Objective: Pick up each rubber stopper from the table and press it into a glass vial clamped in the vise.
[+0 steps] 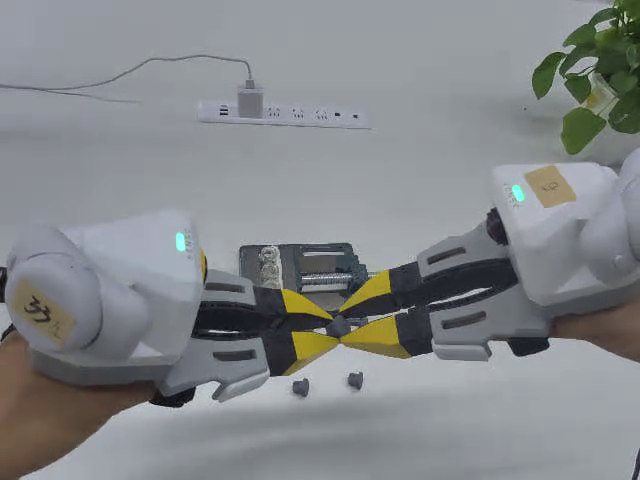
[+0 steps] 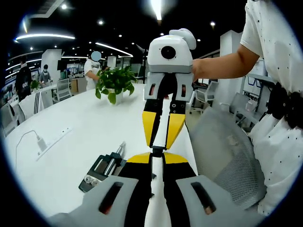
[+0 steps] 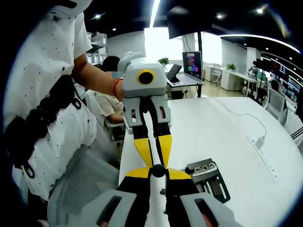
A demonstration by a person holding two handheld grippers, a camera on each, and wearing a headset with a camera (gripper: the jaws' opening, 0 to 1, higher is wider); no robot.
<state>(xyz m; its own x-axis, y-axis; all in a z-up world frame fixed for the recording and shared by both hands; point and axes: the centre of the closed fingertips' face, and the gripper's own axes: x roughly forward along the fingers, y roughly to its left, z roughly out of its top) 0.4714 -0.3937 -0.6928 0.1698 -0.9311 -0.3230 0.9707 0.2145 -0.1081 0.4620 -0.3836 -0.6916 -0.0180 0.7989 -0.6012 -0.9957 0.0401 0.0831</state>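
Note:
A dark rubber stopper (image 1: pixel 340 326) hangs above the table where the two grippers meet tip to tip. My right gripper (image 1: pixel 347 326) comes in from the right and is shut on that stopper (image 3: pixel 157 170). From the left, my left gripper (image 1: pixel 333 327) has its jaws together, its tips against the stopper. In the left gripper view the right gripper (image 2: pixel 158 147) points straight at my own tips (image 2: pixel 157 158). Two more stoppers (image 1: pixel 300 387) (image 1: pixel 355 380) lie on the table below. Behind the grippers sits the vise (image 1: pixel 330 262) holding glass vials (image 1: pixel 270 262).
A white power strip (image 1: pixel 285 113) with a plugged charger lies at the back of the table. A potted plant (image 1: pixel 600 70) stands at the far right. A mesh chair (image 2: pixel 227 156) stands beside the table's near edge.

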